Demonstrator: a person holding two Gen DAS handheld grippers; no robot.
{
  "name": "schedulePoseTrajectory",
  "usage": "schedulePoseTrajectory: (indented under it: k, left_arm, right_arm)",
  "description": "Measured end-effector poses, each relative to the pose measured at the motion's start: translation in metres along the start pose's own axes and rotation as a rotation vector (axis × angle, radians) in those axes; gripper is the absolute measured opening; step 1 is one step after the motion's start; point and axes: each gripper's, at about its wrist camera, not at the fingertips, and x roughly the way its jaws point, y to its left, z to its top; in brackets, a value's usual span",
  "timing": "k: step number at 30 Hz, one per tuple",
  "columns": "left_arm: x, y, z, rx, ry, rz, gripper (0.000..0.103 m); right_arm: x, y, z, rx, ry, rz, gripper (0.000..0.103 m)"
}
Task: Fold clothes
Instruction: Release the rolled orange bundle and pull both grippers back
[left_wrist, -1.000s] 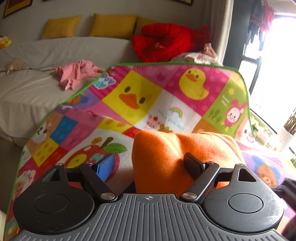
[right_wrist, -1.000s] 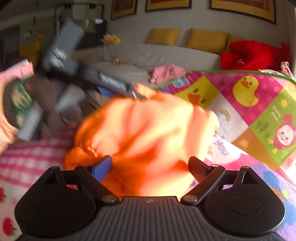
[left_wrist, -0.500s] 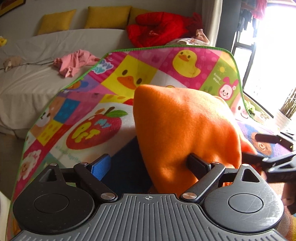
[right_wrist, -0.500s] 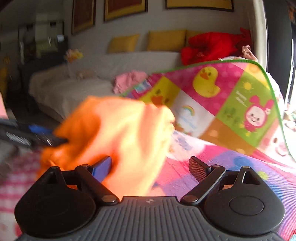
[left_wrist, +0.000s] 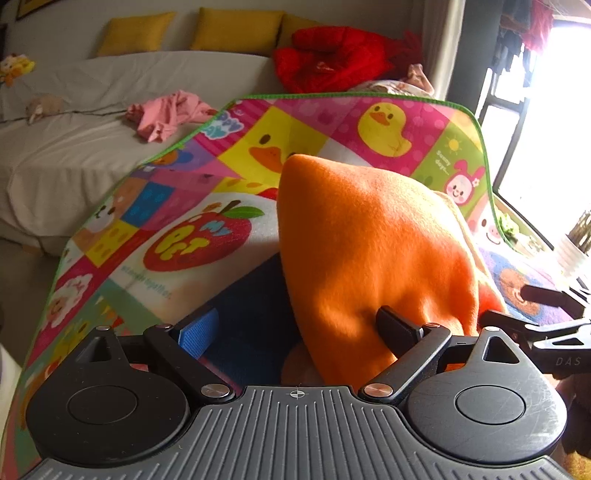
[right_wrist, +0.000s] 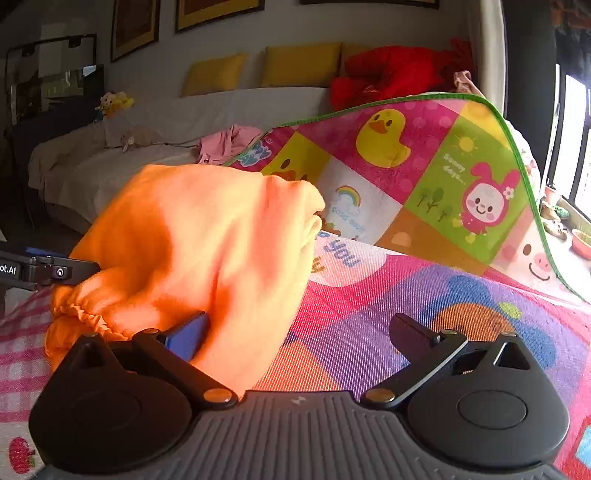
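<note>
An orange fleece garment (left_wrist: 369, 251) lies bunched on the colourful play mat (left_wrist: 192, 243). My left gripper (left_wrist: 293, 326) is open wide; the orange cloth rests against its right finger and does not reach the blue pad. A dark blue patch (left_wrist: 251, 314) shows under the cloth. In the right wrist view the orange garment (right_wrist: 207, 236) sits left of centre, its gathered cuff low at the left. My right gripper (right_wrist: 299, 332) is opening; cloth touches only its left pad, and the mat (right_wrist: 406, 288) shows between the jaws. Each gripper shows at the edge of the other's view.
The mat's far edge stands curled up behind the garment. Beyond it is a white sofa (left_wrist: 74, 155) with a pink garment (left_wrist: 170, 114), a red garment (left_wrist: 332, 59) and yellow cushions (left_wrist: 236, 26). A bright window (left_wrist: 546, 129) lies to the right.
The orange garment has come down from mid-air onto the mat. Both grippers' jaws stand wider, and the cloth no longer spans the right gripper. The left gripper pulled back a little.
</note>
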Motion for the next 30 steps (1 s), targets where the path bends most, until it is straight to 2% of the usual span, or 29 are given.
schedulePoseTrajectory:
  k: [4, 7, 9, 12, 14, 20, 25, 30]
  left_arm:
    - [-0.032, -0.011, -0.023, -0.044, -0.054, 0.039, 0.098]
    - [-0.052, -0.024, -0.048, -0.07, -0.038, 0.033, 0.1]
    - [-0.065, -0.033, -0.065, -0.086, -0.023, 0.026, 0.101]
    - [-0.078, -0.047, -0.085, -0.06, 0.007, 0.038, 0.103]
    - [-0.084, -0.056, -0.094, -0.032, 0.011, 0.06, 0.103]
    - [-0.084, -0.071, -0.106, 0.024, 0.031, 0.106, 0.103]
    - [-0.081, -0.071, -0.107, 0.026, 0.044, 0.114, 0.103]
    - [-0.079, -0.075, -0.108, 0.049, 0.052, 0.126, 0.103]
  right_arm:
    - [-0.027, 0.006, -0.011, 0.001, -0.031, -0.033, 0.103]
    - [-0.051, 0.014, -0.026, -0.024, -0.036, -0.059, 0.103]
    - [-0.063, 0.019, -0.039, -0.048, 0.0, -0.071, 0.103]
    - [-0.071, 0.024, -0.06, -0.09, 0.102, -0.093, 0.103]
    - [-0.08, 0.023, -0.07, -0.08, 0.108, -0.113, 0.103]
    - [-0.094, 0.016, -0.087, -0.021, 0.118, -0.142, 0.103]
    - [-0.092, 0.001, -0.092, 0.072, 0.132, -0.106, 0.103]
    - [-0.092, 0.003, -0.093, 0.065, 0.129, -0.107, 0.103]
